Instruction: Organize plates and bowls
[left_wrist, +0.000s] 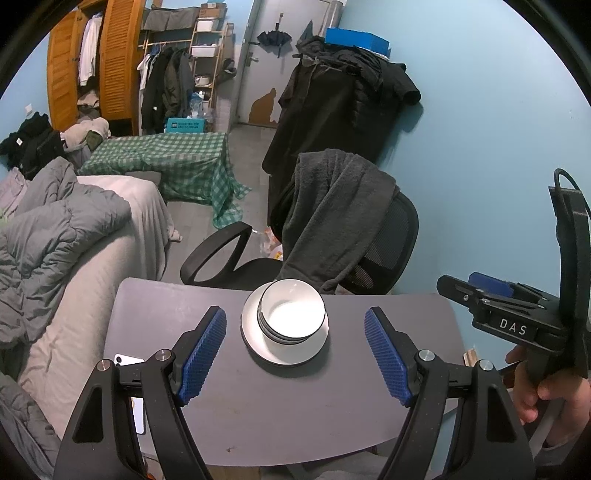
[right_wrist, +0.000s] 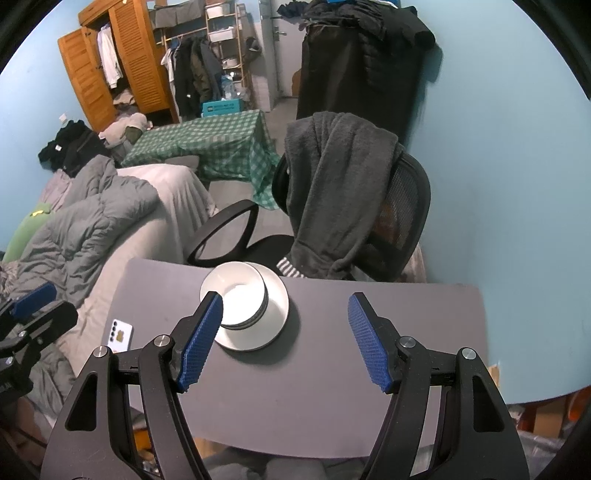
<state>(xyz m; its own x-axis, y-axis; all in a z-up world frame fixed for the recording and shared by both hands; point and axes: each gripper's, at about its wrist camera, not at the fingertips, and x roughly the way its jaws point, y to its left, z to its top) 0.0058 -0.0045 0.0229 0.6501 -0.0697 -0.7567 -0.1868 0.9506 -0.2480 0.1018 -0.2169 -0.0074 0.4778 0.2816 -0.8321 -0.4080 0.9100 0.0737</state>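
On the grey bench (left_wrist: 332, 406), a stack of white bowls (left_wrist: 291, 314) sits inside a white plate (left_wrist: 251, 332), toward the far edge, close to an office chair (left_wrist: 388, 236) draped with a dark robe (left_wrist: 332, 206). The left gripper (left_wrist: 295, 354) hangs above the bench with its blue pads spread wide, empty, the stack seen between them. The right gripper (right_wrist: 286, 339) is likewise spread and empty. A phone (right_wrist: 120, 334) lies at the bench's left edge, beside the bed (right_wrist: 110, 221).
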